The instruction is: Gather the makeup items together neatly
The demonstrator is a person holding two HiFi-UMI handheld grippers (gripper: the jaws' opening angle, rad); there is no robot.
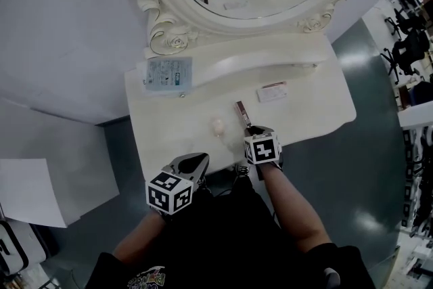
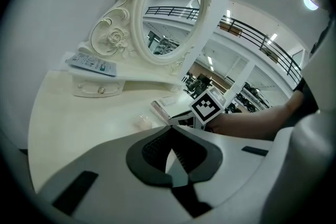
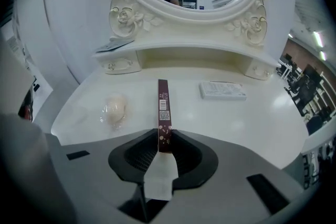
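A slim maroon box (image 3: pixel 163 107) stands on edge on the white vanity top (image 3: pixel 262 113), its near end pinched between the jaws of my right gripper (image 3: pixel 164 140), which is shut on it. In the head view that box (image 1: pixel 241 112) points away from the right gripper (image 1: pixel 252 130) toward the mirror. A pale pink puff in clear wrap (image 3: pixel 114 108) lies just left of it. Further back on the right lies a flat white box (image 3: pixel 222 90). My left gripper (image 1: pixel 196 160) hovers at the table's front edge, shut and holding nothing, with its jaws (image 2: pixel 169 131) closed.
An ornate oval mirror (image 1: pixel 223 7) rises at the back above a raised shelf (image 1: pixel 270 57) with small drawers. A blue-and-white packet (image 1: pixel 168 72) lies on the shelf's left end. A grey wall closes the left side, and dark floor surrounds the table.
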